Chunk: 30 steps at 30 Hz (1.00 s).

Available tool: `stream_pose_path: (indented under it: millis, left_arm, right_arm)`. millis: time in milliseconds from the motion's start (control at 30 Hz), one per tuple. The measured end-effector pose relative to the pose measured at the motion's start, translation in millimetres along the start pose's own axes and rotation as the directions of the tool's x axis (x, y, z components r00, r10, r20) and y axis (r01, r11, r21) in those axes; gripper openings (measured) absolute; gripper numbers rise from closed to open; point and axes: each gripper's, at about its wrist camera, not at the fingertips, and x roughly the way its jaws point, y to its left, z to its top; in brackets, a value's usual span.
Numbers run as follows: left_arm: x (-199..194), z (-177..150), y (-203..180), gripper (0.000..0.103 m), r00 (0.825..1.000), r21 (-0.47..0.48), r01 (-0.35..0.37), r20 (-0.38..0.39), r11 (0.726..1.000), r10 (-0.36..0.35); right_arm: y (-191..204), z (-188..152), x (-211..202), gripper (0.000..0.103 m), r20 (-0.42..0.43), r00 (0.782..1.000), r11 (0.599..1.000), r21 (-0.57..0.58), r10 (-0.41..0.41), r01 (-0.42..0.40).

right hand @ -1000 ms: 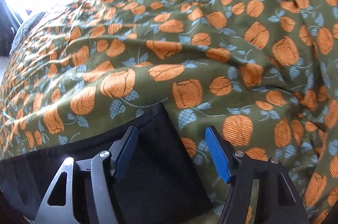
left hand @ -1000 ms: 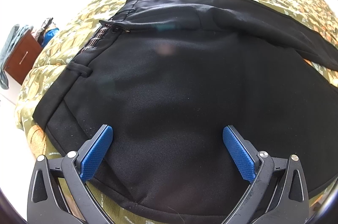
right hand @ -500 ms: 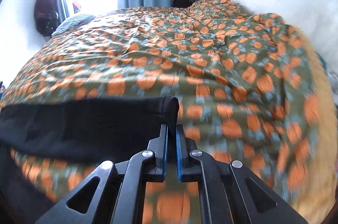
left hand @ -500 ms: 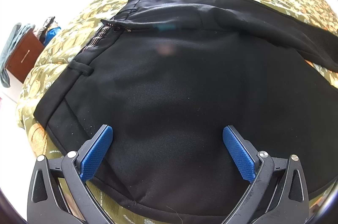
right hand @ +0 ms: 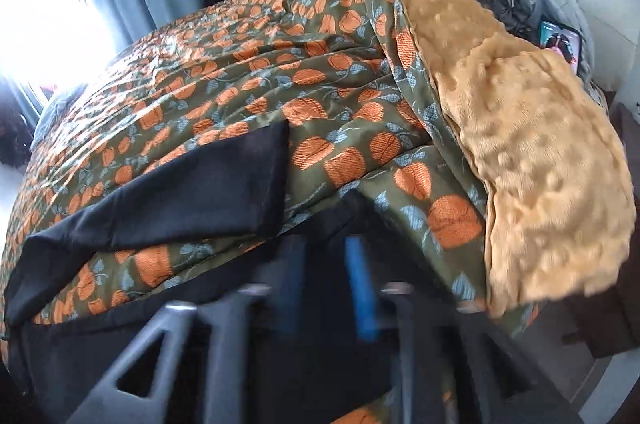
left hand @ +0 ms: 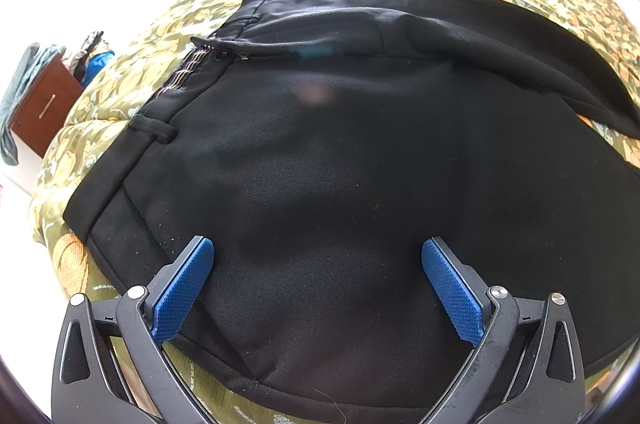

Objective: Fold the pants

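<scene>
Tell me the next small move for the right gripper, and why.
Probably close the right gripper on the near leg's hem: its jaws have just been opening with that black cloth between them, ungripped, and the far leg lies apart, the two still unstacked.

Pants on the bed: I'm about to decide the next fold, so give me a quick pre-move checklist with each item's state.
1. Left gripper open, hovering over the black pants, nothing pinched: ok.
2. Right gripper jaws have just been opening; blurred, dark cloth shows between them, whether released: cannot tell.
3. Far leg end lies flat on the pumpkin-print quilt: ok.
4. Legs stacked on each other: not ok, quilt shows between them.
5. Waistband flat, belt loop visible: ok.
</scene>
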Motion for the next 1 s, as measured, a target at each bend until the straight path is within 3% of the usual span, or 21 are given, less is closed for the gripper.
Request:
stream_pose_path:
  millis: [33, 67, 267, 433, 533, 600, 667, 767, 1000]
  left_arm:
    - [0, 0, 0, 0.103, 1.000, 0.000, 0.001, 0.001, 1.000, -0.001]
    - [0, 0, 0, 0.103, 1.000, 0.001, 0.002, 0.001, 1.000, -0.002]
    - [-1, -1, 0, 0.103, 1.000, 0.003, 0.007, 0.010, 1.000, -0.007]
    - [-7, 3, 1, 0.103, 1.000, 0.023, 0.010, 0.001, 1.000, -0.010]
    - [-21, 5, -2, 0.103, 0.999, 0.049, -0.005, 0.054, 0.999, 0.003]
    - [-32, 7, -7, 0.103, 0.995, 0.067, 0.004, 0.101, 0.998, -0.011]
    - [-39, 13, -12, 0.103, 0.992, 0.076, 0.037, 0.121, 0.996, -0.046]
    - [-38, 26, -19, 0.103, 0.989, 0.077, 0.087, 0.115, 0.993, -0.096]
    - [-37, 57, -28, 0.103, 0.982, 0.045, 0.114, 0.147, 0.992, -0.120]
  right_arm:
    - [9, -7, -11, 0.095, 0.034, 0.999, 1.000, 0.004, 0.011, -0.012]
    - [18, -12, -20, 0.096, 0.060, 0.998, 1.000, 0.002, 0.022, -0.022]
    - [79, -57, -41, 0.097, 0.095, 0.995, 0.999, -0.037, 0.017, -0.013]
    - [137, -99, -38, 0.097, 0.095, 0.995, 0.981, -0.194, -0.012, 0.030]
    - [164, -119, -51, 0.097, 0.142, 0.990, 0.949, -0.315, 0.023, 0.024]
    - [178, -127, -56, 0.097, 0.150, 0.985, 0.924, -0.382, 0.087, -0.023]
    - [186, -134, -60, 0.100, 0.147, 0.979, 0.906, -0.418, 0.144, -0.070]
    - [194, -141, -61, 0.103, 0.173, 0.971, 0.891, -0.448, 0.168, -0.074]
    - [184, -139, -53, 0.103, 0.183, 0.966, 0.911, -0.400, 0.180, -0.094]
